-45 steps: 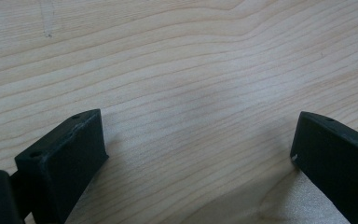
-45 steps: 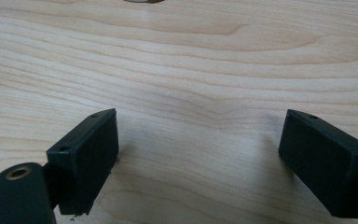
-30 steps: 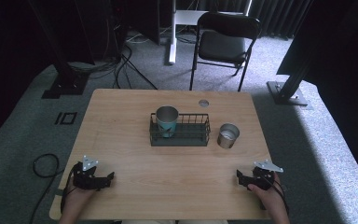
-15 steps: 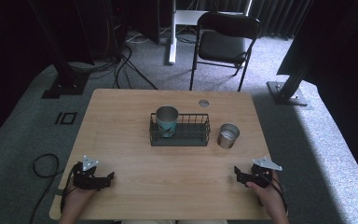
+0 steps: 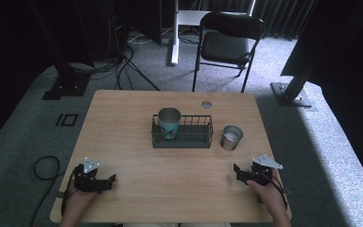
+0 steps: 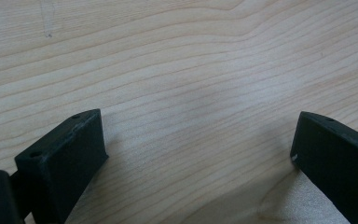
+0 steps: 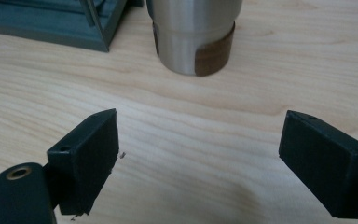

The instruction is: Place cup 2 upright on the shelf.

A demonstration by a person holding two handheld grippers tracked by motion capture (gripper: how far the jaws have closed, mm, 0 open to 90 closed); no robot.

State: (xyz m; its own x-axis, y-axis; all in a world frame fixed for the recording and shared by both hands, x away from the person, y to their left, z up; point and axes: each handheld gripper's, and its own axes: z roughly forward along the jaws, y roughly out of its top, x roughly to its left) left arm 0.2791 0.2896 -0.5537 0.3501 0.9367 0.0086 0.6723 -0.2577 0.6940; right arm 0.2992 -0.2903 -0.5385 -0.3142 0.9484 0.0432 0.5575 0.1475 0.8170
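A black wire basket (image 5: 189,138) stands mid-table with a teal metal cup (image 5: 169,122) upright in its left end. A bare steel cup (image 5: 231,137) stands on the wood just right of the basket. My left gripper (image 5: 109,179) rests near the front left corner, open, with bare wood between its jaws (image 6: 198,149). My right gripper (image 5: 237,170) sits near the front right, open and holding nothing (image 7: 198,154). In the right gripper view the steel cup (image 7: 193,35) stands straight ahead of it, a short way off, beside the basket's corner (image 7: 60,25).
The wooden table (image 5: 123,118) has a round grommet (image 5: 206,104) near its far edge. A folding chair (image 5: 227,42) stands behind it. A cable loop (image 5: 42,166) lies on the carpet at the left, and black stand bases sit on the floor at both sides.
My right gripper has crept a little to the left and forward, toward the steel cup. The left gripper and the cups have stayed put.
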